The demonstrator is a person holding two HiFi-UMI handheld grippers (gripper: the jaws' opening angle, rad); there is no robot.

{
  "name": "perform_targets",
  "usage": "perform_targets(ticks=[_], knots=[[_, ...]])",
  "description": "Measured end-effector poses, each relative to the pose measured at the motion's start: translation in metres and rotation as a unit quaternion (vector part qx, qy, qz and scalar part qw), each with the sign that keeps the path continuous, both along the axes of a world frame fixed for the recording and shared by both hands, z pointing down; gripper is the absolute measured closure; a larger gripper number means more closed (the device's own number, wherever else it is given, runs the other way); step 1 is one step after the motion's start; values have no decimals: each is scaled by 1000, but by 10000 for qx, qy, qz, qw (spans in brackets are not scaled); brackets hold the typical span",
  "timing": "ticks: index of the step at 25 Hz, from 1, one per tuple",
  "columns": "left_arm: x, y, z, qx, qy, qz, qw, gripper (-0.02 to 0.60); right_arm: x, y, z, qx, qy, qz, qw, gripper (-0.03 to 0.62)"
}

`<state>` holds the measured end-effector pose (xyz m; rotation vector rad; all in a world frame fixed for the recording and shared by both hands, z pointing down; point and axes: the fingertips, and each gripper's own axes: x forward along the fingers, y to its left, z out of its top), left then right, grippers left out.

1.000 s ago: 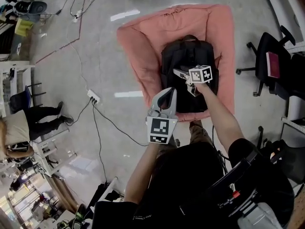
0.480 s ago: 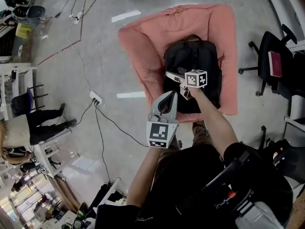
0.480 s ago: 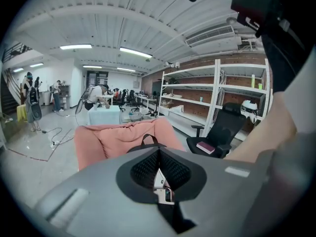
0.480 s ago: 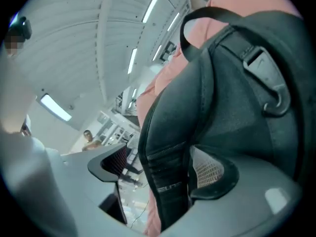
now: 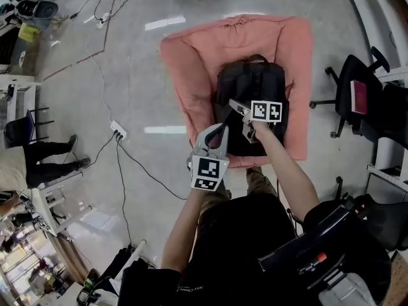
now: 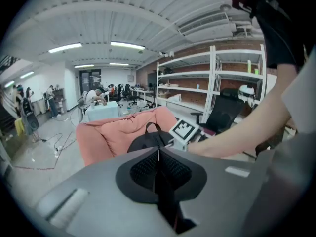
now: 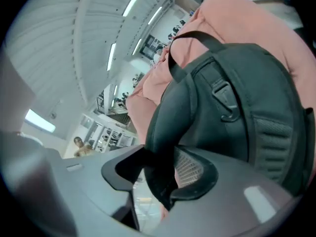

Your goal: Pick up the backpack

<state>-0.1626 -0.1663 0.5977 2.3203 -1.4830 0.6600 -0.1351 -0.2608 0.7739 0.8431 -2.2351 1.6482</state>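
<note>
A black backpack (image 5: 255,85) lies straps-up on a pink beanbag chair (image 5: 191,62). My right gripper (image 5: 240,118) is at the bag's near left side. In the right gripper view a black shoulder strap (image 7: 168,112) runs between the jaws of the right gripper (image 7: 158,174), which have just been closing and press on it. My left gripper (image 5: 220,128) is shut with nothing in it and hovers over the beanbag's front left edge. In the left gripper view the left gripper (image 6: 158,152) points at the backpack (image 6: 148,141) and the beanbag (image 6: 108,135).
Black office chairs (image 5: 357,94) stand to the right of the beanbag. A power strip (image 5: 118,131) with cables lies on the floor at the left. A person (image 5: 25,164) is at the far left. Metal shelves (image 6: 197,83) line the wall behind.
The right gripper has rolled and shifted toward the backpack's left side, and the strap now sits between its jaws. The left gripper has sunk a little, still shut.
</note>
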Motion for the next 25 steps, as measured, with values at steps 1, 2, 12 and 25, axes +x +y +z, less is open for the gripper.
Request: perform_targets(ticks=[1,2,12,25], knots=[[1,0,11,-85,-165,81,9998,575,8,5,-10,-154,-224,91,9996,432],[3,-1,23,-177,-264,131,9994,569,16,8,-19,-270,-384,155,9988,452],[52,-26,139,-737,-1438,795,9837,380,33,15,-72,-151,-330,-306,9989,481],[34,-30,143,-956,-822,-278,9916,563,37,15,-70,-108,-433,-467,9979,448]])
